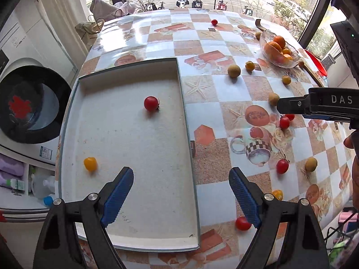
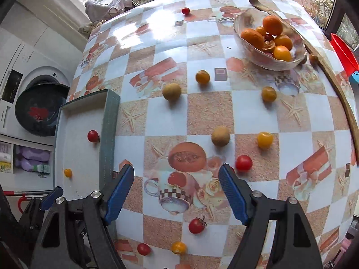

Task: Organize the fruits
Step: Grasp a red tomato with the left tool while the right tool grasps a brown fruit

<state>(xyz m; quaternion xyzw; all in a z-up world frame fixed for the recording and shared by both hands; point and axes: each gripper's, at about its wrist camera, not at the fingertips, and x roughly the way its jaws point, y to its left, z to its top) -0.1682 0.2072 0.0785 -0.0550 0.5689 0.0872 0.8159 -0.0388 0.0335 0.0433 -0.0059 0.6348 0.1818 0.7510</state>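
Two fruits in the tray, both grippers spread and empty

A red tomato [image 1: 151,103] and yellow tomato [image 1: 90,164] lie in the white tray [image 1: 125,235]. The left gripper [image 1: 181,198] points steeply down over its near edge; the right gripper [image 2: 176,194] over the tablecloth [image 2: 157,116], among scattered fruit.

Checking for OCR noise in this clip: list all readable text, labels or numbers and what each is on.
"DAS": white letters on the black body of the right gripper, cut off at the frame edge.
Handwritten marks on the white tray floor: unreadable.
Stickers on the washing machine and bottle labels below: too small and blurred.
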